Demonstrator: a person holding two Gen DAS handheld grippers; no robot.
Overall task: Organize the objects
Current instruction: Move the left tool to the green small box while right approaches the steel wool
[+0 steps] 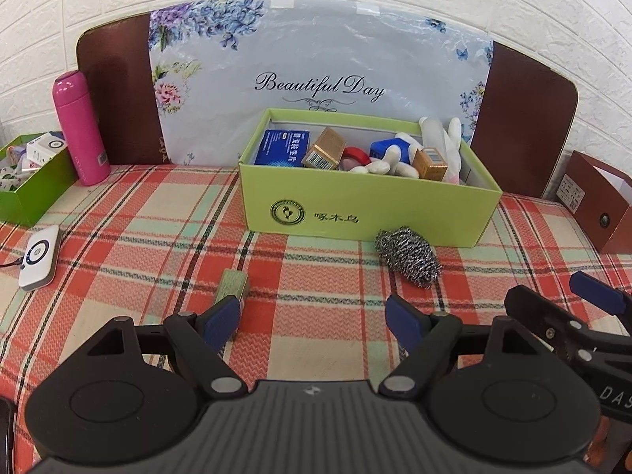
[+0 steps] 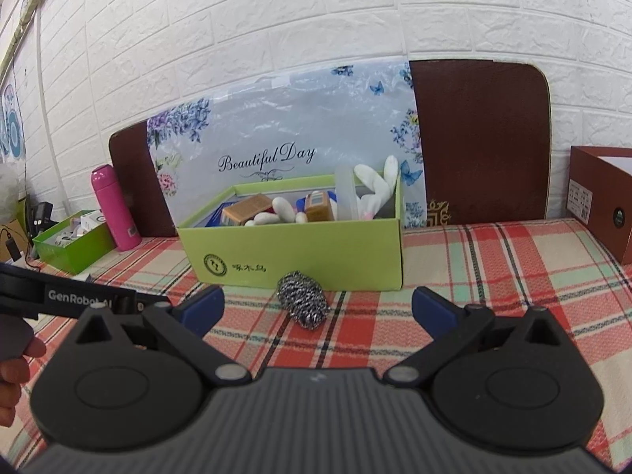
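"GenRobot" tool (image 2: 98, 308) (backdrop (image 2: 276, 126): "Beautiful Day")

white brick-pattern wall (image 2: 316, 12) behind a brown headboard (image 2: 482, 138), plaid-covered surface (image 1: 316, 276) below

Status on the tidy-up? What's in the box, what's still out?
Mostly done: the green box already holds small cartons, a white glove and other bits. Nothing is in hand: the left gripper and right gripper both have open, empty jaws. Left on the cloth: the steel scourer in front of the box, facing the right gripper, and a small green block by the left gripper's finger.
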